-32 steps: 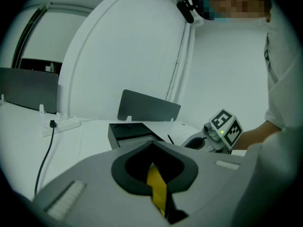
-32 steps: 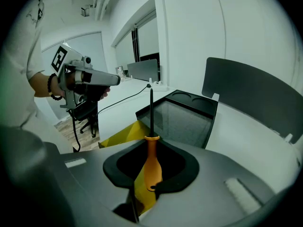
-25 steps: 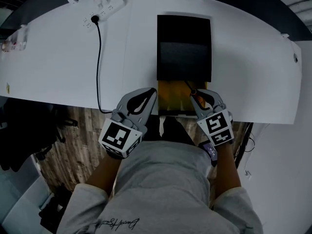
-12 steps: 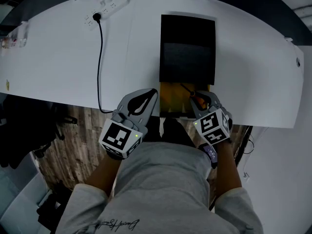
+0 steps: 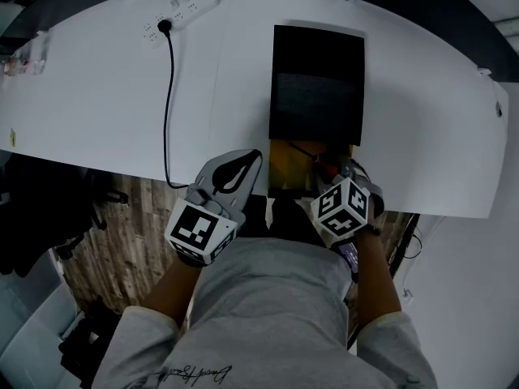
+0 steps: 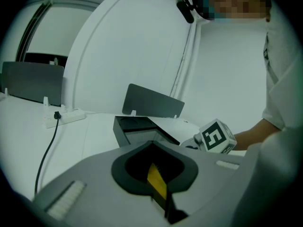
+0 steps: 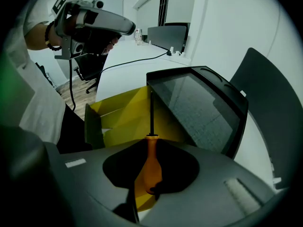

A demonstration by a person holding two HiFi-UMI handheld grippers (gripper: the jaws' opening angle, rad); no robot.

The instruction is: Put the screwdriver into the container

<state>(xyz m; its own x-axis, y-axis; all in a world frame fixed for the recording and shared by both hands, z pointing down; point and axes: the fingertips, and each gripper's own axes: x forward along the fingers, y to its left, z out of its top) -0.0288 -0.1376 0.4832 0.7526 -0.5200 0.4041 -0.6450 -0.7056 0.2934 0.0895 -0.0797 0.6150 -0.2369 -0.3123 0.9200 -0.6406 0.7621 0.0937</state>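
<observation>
A black box container stands on the white table, with its yellow drawer pulled out over the near edge. My right gripper is shut on the orange handle of the screwdriver. In the right gripper view the screwdriver points its dark shaft forward over the yellow drawer, beside the black box. My left gripper hovers just left of the drawer, jaws together and holding nothing. The left gripper looks toward the box.
A white power strip lies at the table's far left and its black cable runs down to the near edge. The person's torso is close behind the drawer. Wooden floor shows below the table's edge.
My right gripper has tipped and shifted slightly left, its marker cube turning upward, with the screwdriver still in it over the drawer. The left gripper has stayed where it was.
</observation>
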